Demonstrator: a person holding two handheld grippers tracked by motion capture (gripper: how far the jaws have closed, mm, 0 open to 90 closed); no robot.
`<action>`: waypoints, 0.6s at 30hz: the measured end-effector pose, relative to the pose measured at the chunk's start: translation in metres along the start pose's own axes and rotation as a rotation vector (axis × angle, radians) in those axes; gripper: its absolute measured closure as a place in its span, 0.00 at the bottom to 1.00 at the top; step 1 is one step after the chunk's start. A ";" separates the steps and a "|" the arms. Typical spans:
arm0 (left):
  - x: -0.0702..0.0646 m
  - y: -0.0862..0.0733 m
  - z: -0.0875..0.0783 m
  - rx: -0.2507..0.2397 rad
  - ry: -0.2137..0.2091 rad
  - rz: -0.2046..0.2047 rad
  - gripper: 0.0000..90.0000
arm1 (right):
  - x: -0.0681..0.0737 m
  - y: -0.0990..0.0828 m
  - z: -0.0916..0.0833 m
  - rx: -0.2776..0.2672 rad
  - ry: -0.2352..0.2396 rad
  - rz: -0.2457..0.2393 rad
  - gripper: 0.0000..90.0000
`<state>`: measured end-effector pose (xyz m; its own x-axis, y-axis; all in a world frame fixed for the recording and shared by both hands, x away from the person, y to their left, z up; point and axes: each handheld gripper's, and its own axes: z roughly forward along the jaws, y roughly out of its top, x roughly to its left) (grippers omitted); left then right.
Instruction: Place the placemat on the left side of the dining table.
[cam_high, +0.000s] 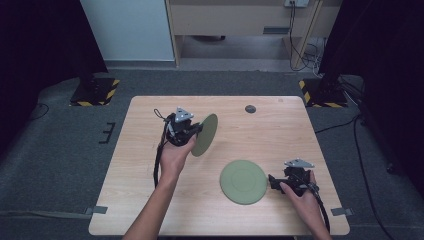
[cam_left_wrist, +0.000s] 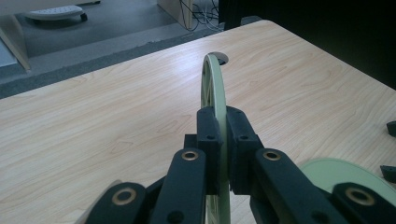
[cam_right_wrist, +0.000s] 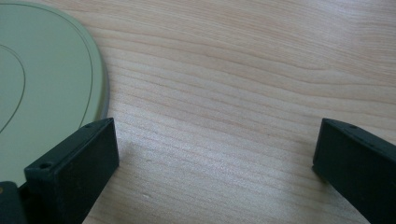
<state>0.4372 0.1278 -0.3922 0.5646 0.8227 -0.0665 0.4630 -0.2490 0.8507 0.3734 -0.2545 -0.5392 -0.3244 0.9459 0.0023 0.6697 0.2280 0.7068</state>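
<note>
Wooden table (cam_high: 150, 210) on grey carpet. Left gripper (cam_high: 196, 129) clamps a green plate (cam_high: 206, 135) on edge above the table's middle; it could slip from the thin rim hold. Right gripper (cam_high: 272, 181), jaws spread, empty, rests beside a second plate (cam_high: 243, 181) near the front edge.

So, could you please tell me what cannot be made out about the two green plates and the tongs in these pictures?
- Held plate: in the left gripper view, the left tongs clamp its rim and cover its lower part; edge-on, its face is unreadable.
- Flat plate: the right gripper view's left edge cuts it off.
- Right tongs: tips alone show there, open on bare table.
- Dark round spot: too small in the high view.
</note>
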 end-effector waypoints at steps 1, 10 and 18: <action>0.000 0.000 0.000 -0.003 0.002 -0.002 0.95 | 0.000 0.000 0.000 0.000 0.001 -0.002 0.01; 0.004 -0.003 -0.002 0.000 0.009 -0.004 0.95 | 0.000 0.000 0.000 0.000 0.000 0.000 0.01; 0.013 -0.010 -0.006 0.008 0.023 -0.011 0.95 | 0.000 0.000 0.000 0.000 0.000 0.000 0.01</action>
<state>0.4355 0.1442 -0.3986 0.5435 0.8370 -0.0632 0.4741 -0.2440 0.8460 0.3734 -0.2545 -0.5392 -0.3246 0.9458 0.0022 0.6696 0.2282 0.7068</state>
